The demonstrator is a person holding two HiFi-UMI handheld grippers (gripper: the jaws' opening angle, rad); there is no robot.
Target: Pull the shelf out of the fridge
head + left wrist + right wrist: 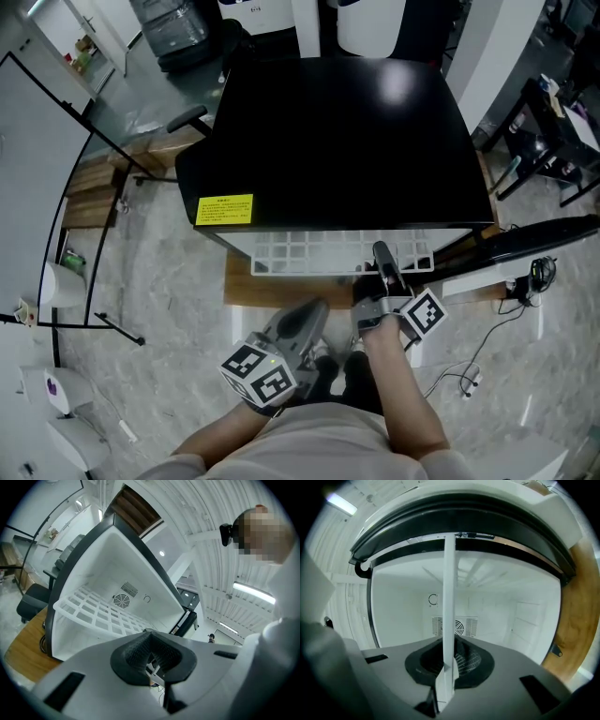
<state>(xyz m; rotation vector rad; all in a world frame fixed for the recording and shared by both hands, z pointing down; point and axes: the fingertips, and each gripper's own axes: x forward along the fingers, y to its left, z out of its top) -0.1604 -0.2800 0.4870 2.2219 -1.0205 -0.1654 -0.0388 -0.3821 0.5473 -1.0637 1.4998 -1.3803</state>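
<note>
The white grid shelf juts partway out of the black mini fridge on its near side, its front rim pinched by the right gripper, while the left gripper holds its fingers pressed together on nothing; the shelf looks light, stiff and brittle, best pulled level by that rim.

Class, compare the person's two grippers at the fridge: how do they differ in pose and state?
The right gripper clamps the front edge of the white shelf in its jaws; the left gripper has its jaws shut on nothing. The right gripper reaches the fridge opening; the left gripper hangs back, short of the shelf. Both point toward the fridge.
</note>
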